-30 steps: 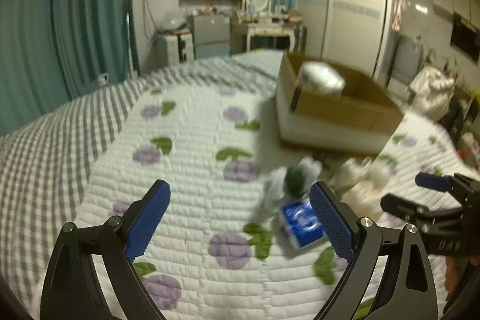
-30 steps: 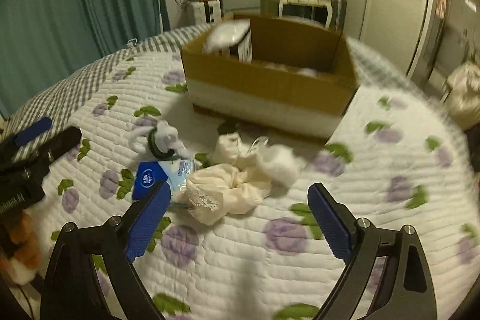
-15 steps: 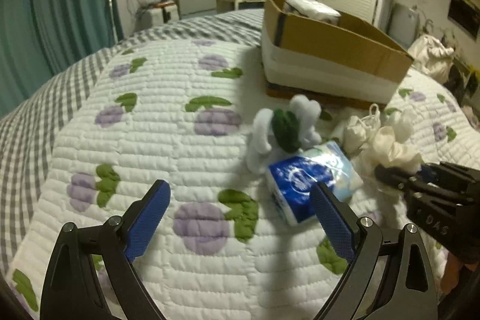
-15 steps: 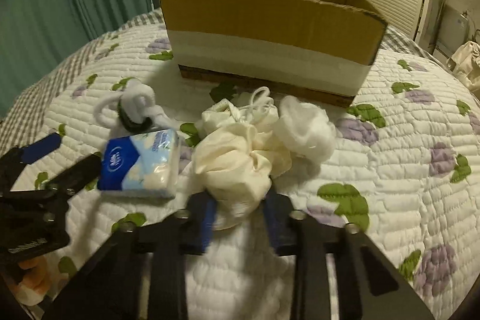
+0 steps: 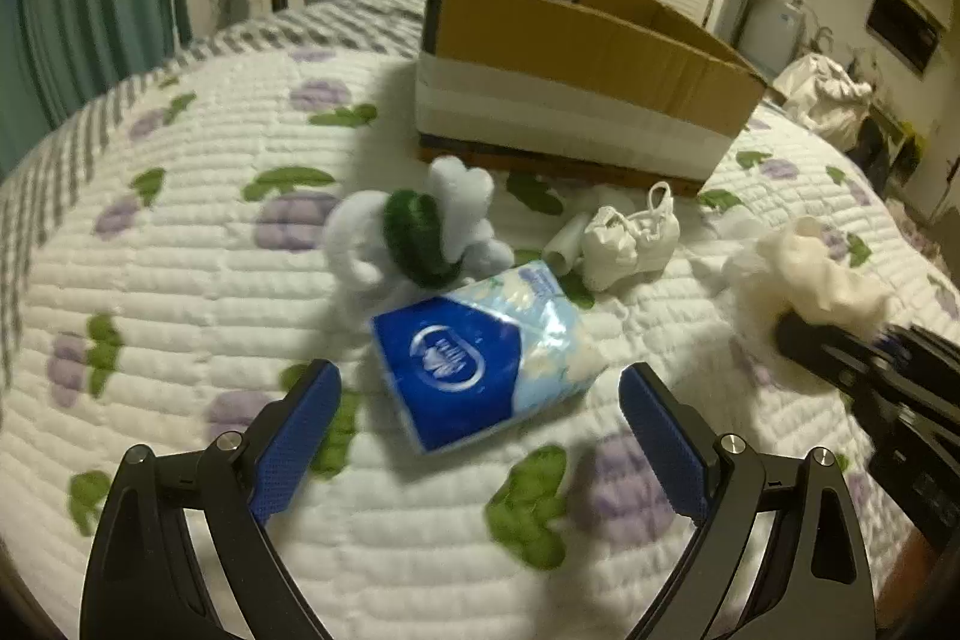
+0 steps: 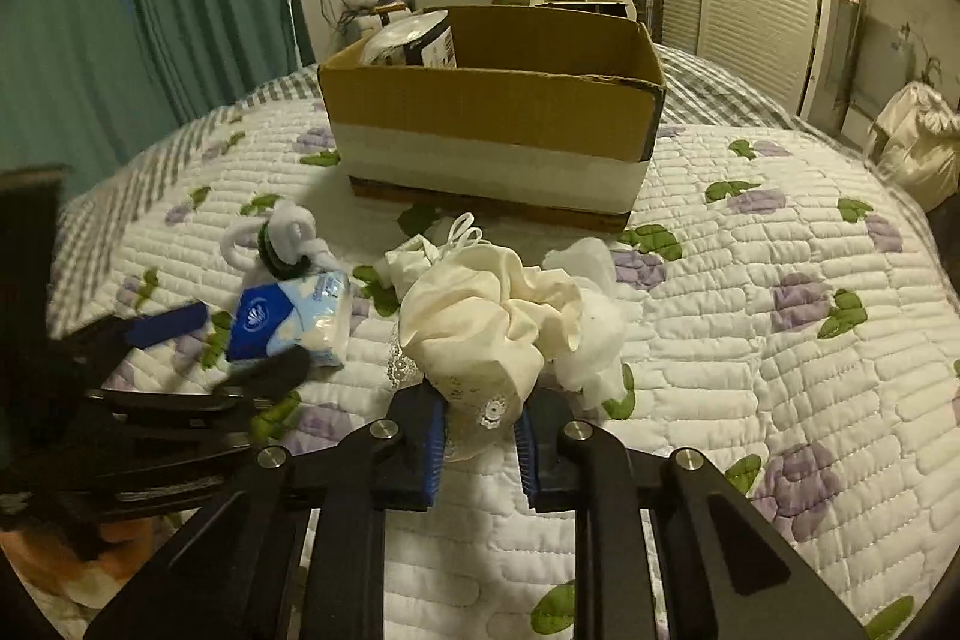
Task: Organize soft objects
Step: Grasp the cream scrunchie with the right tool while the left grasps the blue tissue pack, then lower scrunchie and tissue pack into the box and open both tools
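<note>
My right gripper (image 6: pixel 480 433) is shut on a cream lace-trimmed cloth (image 6: pixel 492 322) and holds it just above the quilt; the cloth also shows in the left wrist view (image 5: pixel 822 274). My left gripper (image 5: pixel 480 430) is open, its fingers either side of a blue tissue pack (image 5: pixel 474 358) lying on the quilt, also in the right wrist view (image 6: pixel 288 316). Behind the pack lies a white and green plush toy (image 5: pixel 414 232) and a small white drawstring bag (image 5: pixel 630 238). An open cardboard box (image 6: pixel 498 130) stands beyond them.
The bed's white quilt (image 6: pixel 780 340) has purple flowers and green leaves. A white fluffy piece (image 6: pixel 594 334) lies beside the held cloth. The box holds a white packet (image 6: pixel 408 34). Teal curtains (image 6: pixel 180 10), a dresser and wardrobe stand behind the bed.
My right gripper has closed on the cream cloth and lifted it a little. My left gripper has moved forward and down so that its open fingers flank the tissue pack.
</note>
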### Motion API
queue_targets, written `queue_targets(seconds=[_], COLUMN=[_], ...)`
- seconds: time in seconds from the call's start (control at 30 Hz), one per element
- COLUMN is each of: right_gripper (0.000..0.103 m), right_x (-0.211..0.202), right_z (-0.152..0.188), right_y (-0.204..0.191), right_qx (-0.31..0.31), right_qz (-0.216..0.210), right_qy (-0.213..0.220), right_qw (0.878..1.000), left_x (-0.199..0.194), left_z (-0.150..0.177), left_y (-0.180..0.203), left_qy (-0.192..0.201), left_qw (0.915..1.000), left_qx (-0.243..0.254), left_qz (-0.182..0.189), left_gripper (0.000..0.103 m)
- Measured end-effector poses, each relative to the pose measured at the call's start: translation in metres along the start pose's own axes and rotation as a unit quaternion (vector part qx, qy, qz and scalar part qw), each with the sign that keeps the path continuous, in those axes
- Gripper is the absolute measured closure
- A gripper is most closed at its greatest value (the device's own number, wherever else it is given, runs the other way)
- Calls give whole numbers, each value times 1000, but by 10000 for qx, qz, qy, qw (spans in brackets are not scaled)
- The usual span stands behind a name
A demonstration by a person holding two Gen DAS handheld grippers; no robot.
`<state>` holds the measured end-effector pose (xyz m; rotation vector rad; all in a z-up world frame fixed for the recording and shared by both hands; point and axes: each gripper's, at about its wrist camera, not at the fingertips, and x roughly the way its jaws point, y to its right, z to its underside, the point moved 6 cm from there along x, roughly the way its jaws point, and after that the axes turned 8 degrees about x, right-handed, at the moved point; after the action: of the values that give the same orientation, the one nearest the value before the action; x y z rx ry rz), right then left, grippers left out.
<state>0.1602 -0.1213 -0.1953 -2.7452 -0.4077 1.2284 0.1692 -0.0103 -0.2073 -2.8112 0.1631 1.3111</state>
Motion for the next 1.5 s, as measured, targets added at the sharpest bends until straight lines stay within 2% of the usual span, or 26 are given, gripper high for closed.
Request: queue_targets(seconds=[0.17,0.23,0.37,0.6,0.77,1.07,1.23,1.5], right_gripper=[84,84,84,84,84,84,84,84], right_x=[-9,-14,-33,-61,-87,-108,-120,-125], right_z=[-2,-1,-9,-22,-32,-48,-93,-176], right_y=[1,0,-2,1,0,-16,-19,-23], right_qx=[-68,-123,-145,-38,-23,-508,-676,-781], right_qz=[9,27,-68,-186,-286,-439,-395,-424], right_qy=[43,54,214,510,788,739,884,1312], right_qw=[10000,9999,9996,9985,9965,9950,9930,9874], left_x=[21,21,12,-25,-64,-122,-139,-129], left_z=[-2,-2,-2,7,4,-21,-55,-127], left_y=[-1,0,1,8,12,22,24,19], left_qy=[-66,17,145,326,608,988,1202,1390], left_qw=[9999,10000,9998,9992,9978,9943,9918,9894], left_qx=[-123,-57,32,168,217,392,426,415], left_qz=[52,43,136,153,131,19,19,-76], left_gripper=[10,19,21,21,21,21,21,21])
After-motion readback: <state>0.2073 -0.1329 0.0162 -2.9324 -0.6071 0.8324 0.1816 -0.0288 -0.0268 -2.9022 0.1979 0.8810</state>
